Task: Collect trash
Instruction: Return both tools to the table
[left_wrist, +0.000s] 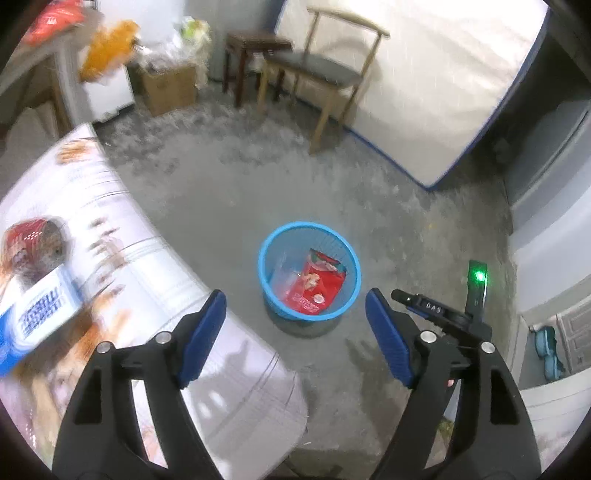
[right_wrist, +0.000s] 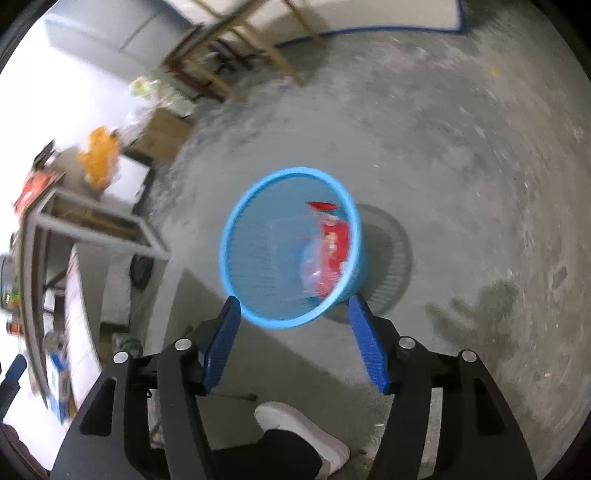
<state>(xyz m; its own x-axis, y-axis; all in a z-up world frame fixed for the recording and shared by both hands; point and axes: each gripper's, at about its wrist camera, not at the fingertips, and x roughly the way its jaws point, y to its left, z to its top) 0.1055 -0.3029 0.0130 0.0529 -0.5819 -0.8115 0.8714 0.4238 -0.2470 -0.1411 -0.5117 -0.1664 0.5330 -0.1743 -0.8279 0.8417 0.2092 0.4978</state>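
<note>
Blue bin (right_wrist: 291, 247) sits just ahead of right gripper (right_wrist: 293, 328), which is nearer; left gripper (left_wrist: 295, 321) farther back. Both w/ fingers apart, holding nothing.

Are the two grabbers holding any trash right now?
No. The left gripper and right gripper both have open, empty jaws. The red snack wrapper already lies inside the blue mesh plastic bin.

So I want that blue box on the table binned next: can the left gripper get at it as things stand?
Probably yes: the left gripper is open and empty, and the blue box lies uncovered on the table beside it.
</note>
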